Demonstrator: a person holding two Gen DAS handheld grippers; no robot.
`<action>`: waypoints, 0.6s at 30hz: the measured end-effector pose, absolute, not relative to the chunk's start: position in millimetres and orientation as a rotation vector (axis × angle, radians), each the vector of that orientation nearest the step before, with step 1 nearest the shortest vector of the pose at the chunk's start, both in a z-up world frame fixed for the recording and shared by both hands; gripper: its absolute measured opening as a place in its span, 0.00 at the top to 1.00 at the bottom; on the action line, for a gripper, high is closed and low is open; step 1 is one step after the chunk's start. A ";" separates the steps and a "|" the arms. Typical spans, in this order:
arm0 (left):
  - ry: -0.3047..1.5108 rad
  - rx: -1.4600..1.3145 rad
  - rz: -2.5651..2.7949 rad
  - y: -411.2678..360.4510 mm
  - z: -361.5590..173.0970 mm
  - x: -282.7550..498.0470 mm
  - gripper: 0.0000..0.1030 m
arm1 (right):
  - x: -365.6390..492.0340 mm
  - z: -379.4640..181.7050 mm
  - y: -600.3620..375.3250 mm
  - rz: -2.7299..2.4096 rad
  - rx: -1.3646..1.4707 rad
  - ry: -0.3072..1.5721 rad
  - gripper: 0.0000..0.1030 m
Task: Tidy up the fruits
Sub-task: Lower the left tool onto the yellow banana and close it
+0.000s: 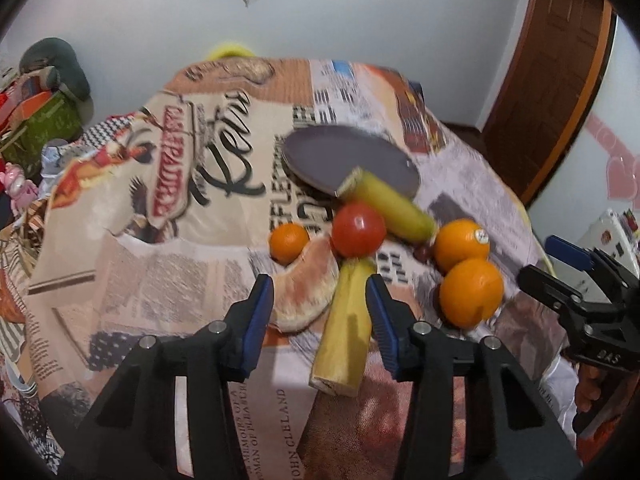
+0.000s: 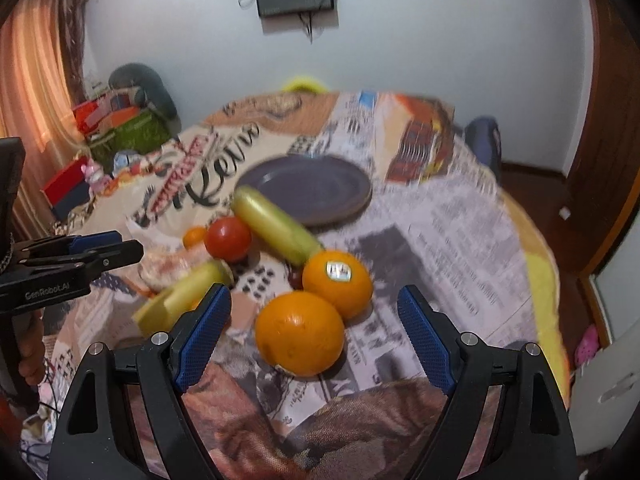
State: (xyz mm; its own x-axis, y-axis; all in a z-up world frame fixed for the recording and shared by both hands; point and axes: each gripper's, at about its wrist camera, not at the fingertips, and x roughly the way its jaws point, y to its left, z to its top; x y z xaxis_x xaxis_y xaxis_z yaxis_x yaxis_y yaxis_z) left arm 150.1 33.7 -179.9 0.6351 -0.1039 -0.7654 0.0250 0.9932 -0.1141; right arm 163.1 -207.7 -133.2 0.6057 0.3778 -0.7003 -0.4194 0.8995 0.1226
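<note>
Fruits, one lot, lay grouped on the printed tablecloth (image 2: 460, 240) near the table's front edge, short of the grey plate (image 2: 308, 188), which held nothing.

Item 1: near banana piece (image 1: 346, 320), lying lengthwise between my left gripper's (image 1: 320, 316) blue pads (image 1: 258, 320); jaws were spread, the right-hand pad close beside the peel, contact uncertain.

Item 2: far banana piece (image 1: 386, 204), one cut end overlapping the plate's near rim, the other end reaching toward the stickered orange.

Item 3: tomato (image 1: 358, 230), red, wedged between the two banana pieces and touching the tip of the near one.

Item 4: small orange (image 1: 289, 242), left of the tomato, beside a pale orange-fleshed melon wedge (image 1: 304, 292) that pressed against the near banana's left side.

Item 5: stickered orange (image 2: 338, 282) and plain orange (image 2: 300, 334), touching each other, with a small dark red fruit (image 1: 422, 252) tucked behind them.

My right gripper (image 2: 316, 340) was wide open and held nothing, the plain orange sitting between its fingers but clear of both pads. Blur softened finer details.
</note>
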 end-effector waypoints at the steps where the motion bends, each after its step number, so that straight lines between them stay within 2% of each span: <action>1: 0.895 -0.092 -0.080 31.9 -185.6 151.6 0.53 | 165.5 -138.0 -206.5 0.466 -0.051 0.816 0.19; 4: 0.936 -0.088 -0.099 29.2 -199.1 155.6 0.55 | 170.3 -149.4 -204.8 0.481 -0.039 0.857 0.19; 7: 0.980 -0.102 -0.120 27.3 -212.3 158.5 0.63 | 174.1 -159.6 -201.4 0.491 -0.044 0.889 0.19; 14: 1.002 -0.125 -0.163 22.4 -222.3 160.8 0.64 | 183.5 -175.9 -197.5 0.507 -0.040 0.939 0.20; 18: 1.024 -0.127 -0.176 19.1 -230.1 162.5 0.63 | 186.9 -182.2 -196.7 0.523 -0.026 0.961 0.33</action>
